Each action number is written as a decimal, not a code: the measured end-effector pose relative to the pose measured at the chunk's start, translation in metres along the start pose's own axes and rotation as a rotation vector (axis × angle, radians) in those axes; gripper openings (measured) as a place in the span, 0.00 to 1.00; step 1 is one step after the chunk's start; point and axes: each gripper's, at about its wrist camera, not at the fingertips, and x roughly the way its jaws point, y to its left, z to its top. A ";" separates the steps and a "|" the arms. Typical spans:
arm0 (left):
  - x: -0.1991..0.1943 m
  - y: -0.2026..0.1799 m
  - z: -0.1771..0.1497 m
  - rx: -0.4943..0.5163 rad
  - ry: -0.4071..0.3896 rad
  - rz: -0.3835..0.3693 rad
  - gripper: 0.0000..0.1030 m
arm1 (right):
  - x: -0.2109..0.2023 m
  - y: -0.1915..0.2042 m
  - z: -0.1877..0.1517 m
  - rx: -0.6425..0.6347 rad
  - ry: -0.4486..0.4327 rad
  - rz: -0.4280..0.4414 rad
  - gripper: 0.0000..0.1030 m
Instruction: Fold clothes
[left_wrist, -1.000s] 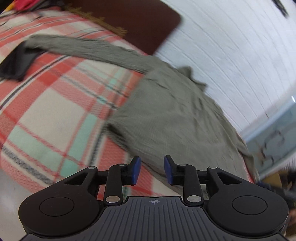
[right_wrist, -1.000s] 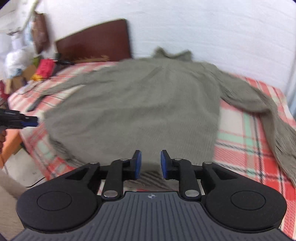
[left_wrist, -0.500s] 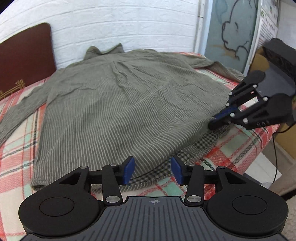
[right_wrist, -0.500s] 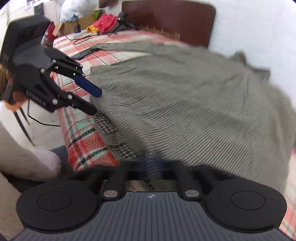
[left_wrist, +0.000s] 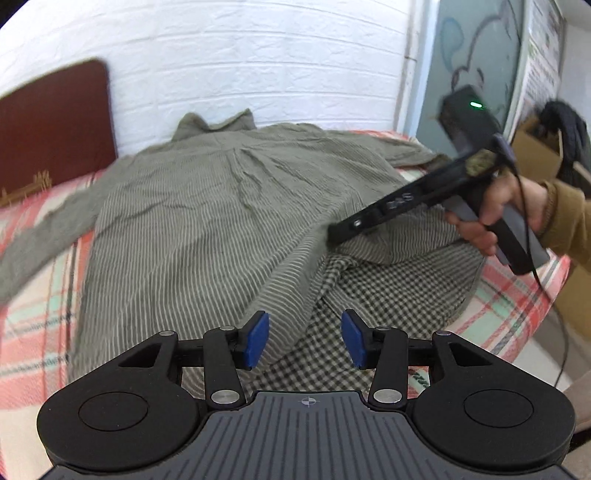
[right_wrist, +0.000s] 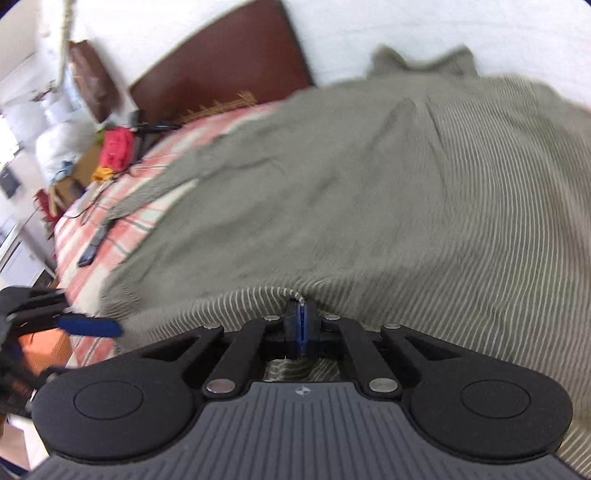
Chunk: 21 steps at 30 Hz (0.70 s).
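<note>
Shirt (right_wrist: 369, 184) blurred in right wrist view; left sleeve (left_wrist: 33, 243) cut by left wrist frame edge. Checked cloth (left_wrist: 388, 295) partly hidden under shirt hem. Right tongs (left_wrist: 334, 234) tips buried in fabric. Clutter (right_wrist: 114, 151) beyond bed too blurred to identify.

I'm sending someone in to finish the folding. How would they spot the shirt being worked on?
Look at the bed with the red and mint plaid blanket against the white brick wall. Spread across it, collar toward the wall, lies the grey-green striped shirt, its near hem pinched in the right gripper. Unlike the small-checked cloth showing under its lifted hem, it has fine stripes and long sleeves.
</note>
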 end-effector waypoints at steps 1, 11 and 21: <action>0.000 -0.005 0.000 0.029 -0.003 0.005 0.57 | 0.002 -0.002 -0.002 0.017 0.001 0.000 0.03; 0.039 -0.031 -0.002 0.288 0.102 0.129 0.51 | 0.007 -0.005 -0.002 0.047 -0.003 0.000 0.04; 0.057 -0.017 0.002 0.253 0.138 0.205 0.08 | 0.010 -0.005 -0.002 0.060 -0.004 -0.004 0.09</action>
